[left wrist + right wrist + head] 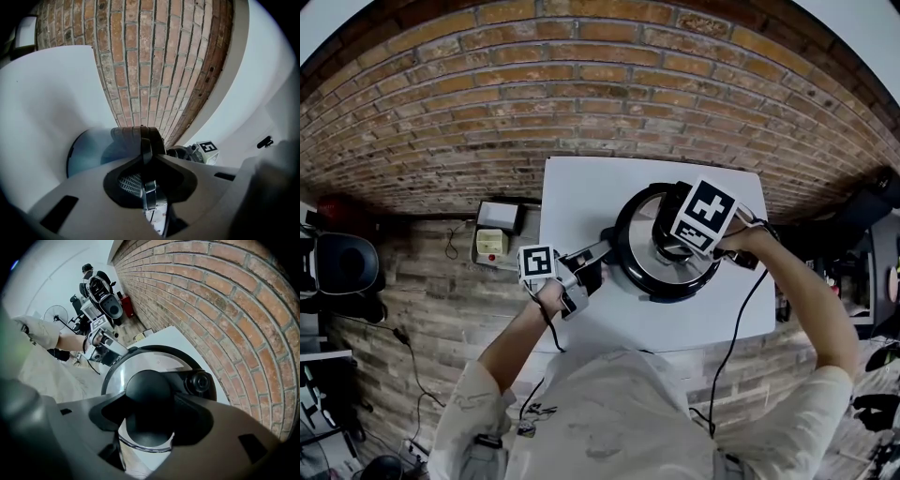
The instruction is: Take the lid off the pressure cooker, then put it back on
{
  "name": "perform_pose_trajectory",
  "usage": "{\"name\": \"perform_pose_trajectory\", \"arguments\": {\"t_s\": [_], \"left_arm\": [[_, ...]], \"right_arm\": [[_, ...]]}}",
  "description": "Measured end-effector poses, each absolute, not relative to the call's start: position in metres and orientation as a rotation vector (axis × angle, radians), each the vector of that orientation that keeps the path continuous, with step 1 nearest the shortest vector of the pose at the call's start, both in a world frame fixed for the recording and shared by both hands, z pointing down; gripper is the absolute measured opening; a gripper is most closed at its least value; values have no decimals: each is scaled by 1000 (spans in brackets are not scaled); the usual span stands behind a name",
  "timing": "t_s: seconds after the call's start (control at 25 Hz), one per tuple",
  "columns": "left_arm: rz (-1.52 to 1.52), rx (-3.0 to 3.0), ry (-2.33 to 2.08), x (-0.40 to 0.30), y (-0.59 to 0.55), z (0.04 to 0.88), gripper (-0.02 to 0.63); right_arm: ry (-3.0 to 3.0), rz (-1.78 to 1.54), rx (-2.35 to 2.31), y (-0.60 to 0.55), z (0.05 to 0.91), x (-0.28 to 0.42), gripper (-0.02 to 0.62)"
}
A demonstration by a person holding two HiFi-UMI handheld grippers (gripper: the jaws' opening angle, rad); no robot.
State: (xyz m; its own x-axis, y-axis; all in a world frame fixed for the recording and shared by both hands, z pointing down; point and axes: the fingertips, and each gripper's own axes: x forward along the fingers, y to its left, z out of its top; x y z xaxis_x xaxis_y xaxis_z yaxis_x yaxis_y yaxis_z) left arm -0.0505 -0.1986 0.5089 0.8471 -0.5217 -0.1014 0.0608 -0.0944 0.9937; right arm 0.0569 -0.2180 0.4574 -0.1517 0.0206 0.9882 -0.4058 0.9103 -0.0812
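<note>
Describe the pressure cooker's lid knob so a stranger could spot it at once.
On the white table by the brick wall sits a steel pressure cooker. At the centre of its lid is a rounded black knob, between the jaws of the right gripper; it is bigger than the black valve beside it.

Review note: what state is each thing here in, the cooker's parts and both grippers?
Lid: seated on the pot.
Lid knob: gripped from above.
Side handle: clamped, roughly level.
Left gripper: shut on the side handle.
Right gripper: shut on the lid knob, pointing down.
</note>
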Motion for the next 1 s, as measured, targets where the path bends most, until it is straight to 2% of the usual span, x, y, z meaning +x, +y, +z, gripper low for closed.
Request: {"name": "perform_pose_trajectory", "arguments": {"t_s": [1.0], "left_arm": [[-518,1583,-368,-51,-198,509,67]], "right_arm": [[-1681,317,271,-220,433,58,293]]}}
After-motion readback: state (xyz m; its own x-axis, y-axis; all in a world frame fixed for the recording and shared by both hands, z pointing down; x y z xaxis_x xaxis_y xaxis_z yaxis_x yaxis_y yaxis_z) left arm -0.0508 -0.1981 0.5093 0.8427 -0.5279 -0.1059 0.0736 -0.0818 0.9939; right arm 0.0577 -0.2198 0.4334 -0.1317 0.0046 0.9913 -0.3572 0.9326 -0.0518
